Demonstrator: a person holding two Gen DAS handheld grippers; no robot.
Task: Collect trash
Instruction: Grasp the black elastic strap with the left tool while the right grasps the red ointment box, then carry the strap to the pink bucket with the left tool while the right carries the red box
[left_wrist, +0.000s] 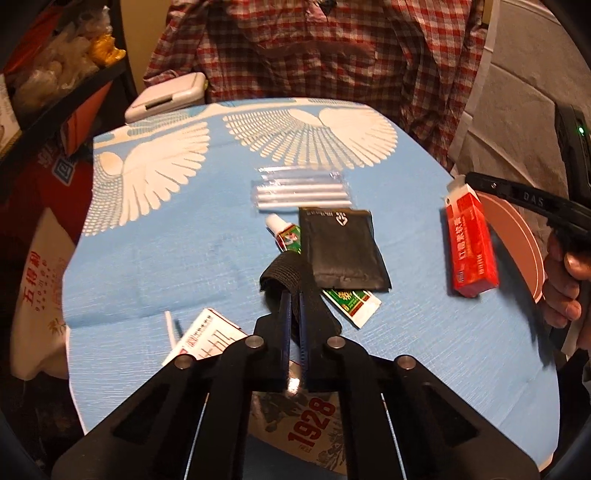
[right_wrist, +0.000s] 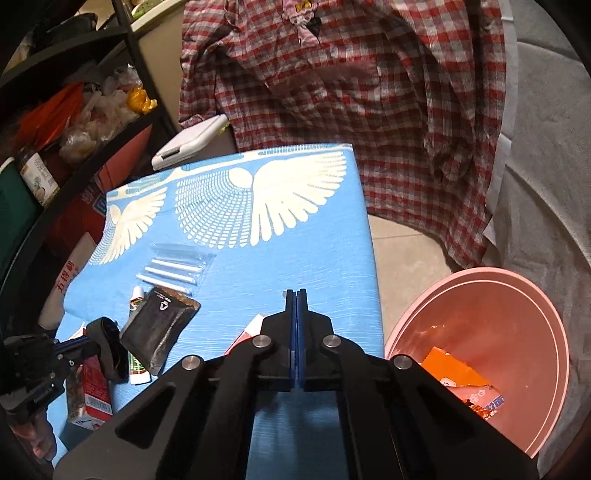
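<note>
Near the black sachet (left_wrist: 341, 251), the left gripper (left_wrist: 293, 291) pinched a limp black strap (left_wrist: 284, 275) that risked slipping free; the right gripper (right_wrist: 296, 293) stood closed, apparently empty.

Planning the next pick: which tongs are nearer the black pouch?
Left. The left tongs, shut on a black strap, sit right beside the black pouch; the right tongs are farther off, by the red box.

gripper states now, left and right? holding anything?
Left gripper: shut on the black strap.
Right gripper: shut, fingers together, holding nothing visible.
</note>
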